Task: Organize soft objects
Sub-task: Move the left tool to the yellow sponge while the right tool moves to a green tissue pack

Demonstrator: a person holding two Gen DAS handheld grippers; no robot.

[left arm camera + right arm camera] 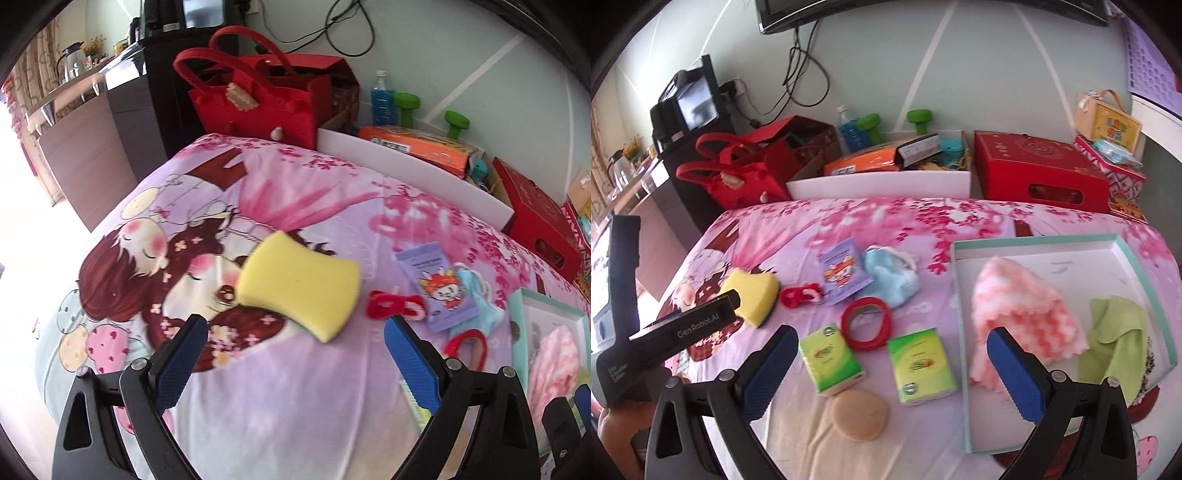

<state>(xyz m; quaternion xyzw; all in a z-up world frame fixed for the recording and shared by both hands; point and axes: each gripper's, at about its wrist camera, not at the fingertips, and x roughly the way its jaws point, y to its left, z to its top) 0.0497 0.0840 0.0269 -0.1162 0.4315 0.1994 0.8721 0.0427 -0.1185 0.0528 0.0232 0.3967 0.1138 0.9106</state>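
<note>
A yellow sponge lies on the pink cartoon blanket, just ahead of my left gripper, which is open and holds nothing. My right gripper is also open, hovering over two green tissue packs and a red ring. To its right, a mint-rimmed tray holds a pink fluffy cloth and a green cloth. A red bow, a purple packet, a pale blue knitted item and a beige round pad lie loose on the blanket.
Behind the bed stand a red felt bag, a white bin with an orange pack, a red box, green dumbbells and a blue bottle. A dark cabinet is on the left.
</note>
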